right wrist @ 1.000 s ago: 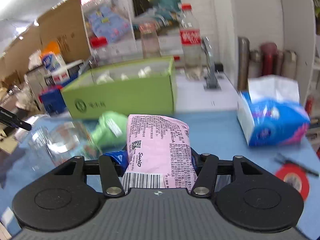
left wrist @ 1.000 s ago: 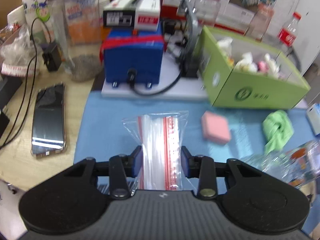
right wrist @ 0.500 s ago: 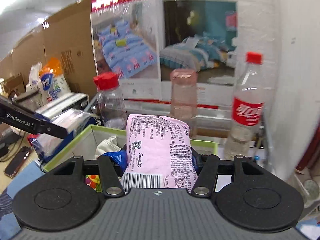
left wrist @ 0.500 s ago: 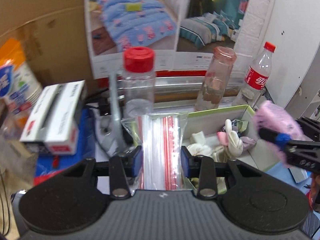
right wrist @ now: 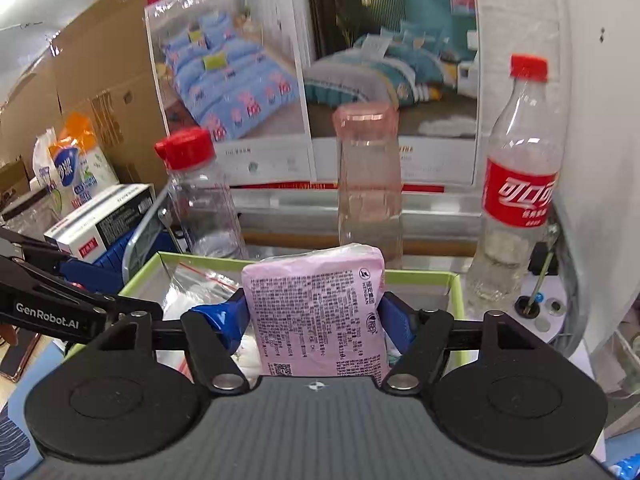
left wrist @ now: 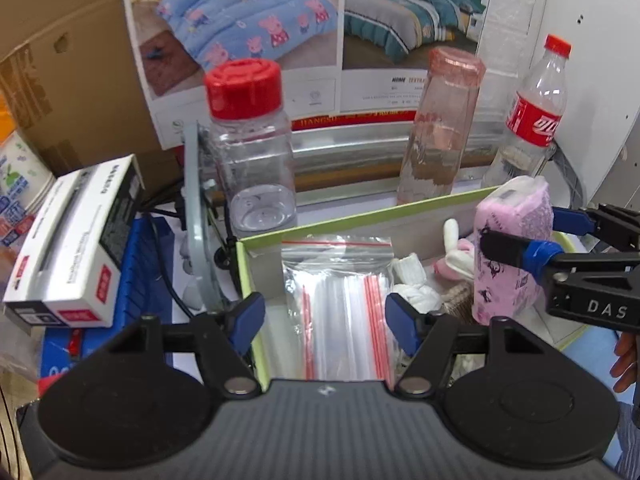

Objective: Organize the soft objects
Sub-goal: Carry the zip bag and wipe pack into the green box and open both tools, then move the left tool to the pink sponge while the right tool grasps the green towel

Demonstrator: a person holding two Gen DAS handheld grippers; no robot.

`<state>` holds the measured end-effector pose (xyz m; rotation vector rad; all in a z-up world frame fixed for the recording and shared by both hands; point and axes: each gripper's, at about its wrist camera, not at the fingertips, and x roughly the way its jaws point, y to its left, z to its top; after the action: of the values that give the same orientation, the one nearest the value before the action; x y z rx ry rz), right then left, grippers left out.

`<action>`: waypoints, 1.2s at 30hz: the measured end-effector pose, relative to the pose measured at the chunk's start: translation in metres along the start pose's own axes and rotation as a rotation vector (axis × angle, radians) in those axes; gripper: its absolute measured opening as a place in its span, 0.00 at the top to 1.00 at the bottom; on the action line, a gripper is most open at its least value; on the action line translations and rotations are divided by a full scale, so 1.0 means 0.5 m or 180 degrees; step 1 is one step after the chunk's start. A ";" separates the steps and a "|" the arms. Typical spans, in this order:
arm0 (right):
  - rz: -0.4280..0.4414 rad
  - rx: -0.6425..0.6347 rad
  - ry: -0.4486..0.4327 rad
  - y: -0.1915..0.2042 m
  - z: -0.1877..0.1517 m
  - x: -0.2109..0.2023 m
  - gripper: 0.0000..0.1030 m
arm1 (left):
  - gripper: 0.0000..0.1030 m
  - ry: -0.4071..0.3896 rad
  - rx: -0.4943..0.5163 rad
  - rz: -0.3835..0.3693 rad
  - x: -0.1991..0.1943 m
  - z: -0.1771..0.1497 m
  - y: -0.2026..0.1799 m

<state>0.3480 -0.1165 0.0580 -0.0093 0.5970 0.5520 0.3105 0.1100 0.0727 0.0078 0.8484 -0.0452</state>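
A stack of clear zip bags with red strips (left wrist: 340,304) lies in the left end of the green box (left wrist: 360,224). My left gripper (left wrist: 324,320) stands open around the stack, its left finger clear of the plastic. My right gripper (right wrist: 312,320) is shut on a pink printed pack (right wrist: 316,312) and holds it upright over the box's right part (right wrist: 420,276). The left wrist view shows that pack (left wrist: 512,256) from the side, pinched by the right gripper (left wrist: 520,228). Several white and pink soft items (left wrist: 412,284) lie in the box between bag and pack.
Behind the box stand a red-capped clear jar (left wrist: 248,152), a pink bottle (left wrist: 440,128) and a cola bottle (left wrist: 536,120). A white carton (left wrist: 76,240) rests on a blue machine at the left. A hand (left wrist: 626,356) shows at the right edge.
My left gripper has opened and let go of the zip bags, which now lie in the green box. Both grippers came closer over the box; the right still holds the pink pack.
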 end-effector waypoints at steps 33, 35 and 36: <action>0.0026 -0.0048 0.0561 0.024 -0.169 -0.161 0.39 | 0.32 0.0334 -0.0571 0.0061 -0.096 -0.258 0.123; 0.0039 0.0020 0.0710 0.027 -0.183 -0.136 0.39 | 0.32 0.0421 -0.0645 0.0029 -0.092 -0.271 0.136; 0.0093 0.0020 0.0761 0.033 -0.184 -0.122 0.39 | 0.32 0.0447 -0.0680 0.0019 -0.092 -0.275 0.142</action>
<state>0.2492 -0.1474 0.0166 -0.0616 0.8328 0.5817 0.1802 0.1859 0.0153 -0.1889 0.9903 0.0524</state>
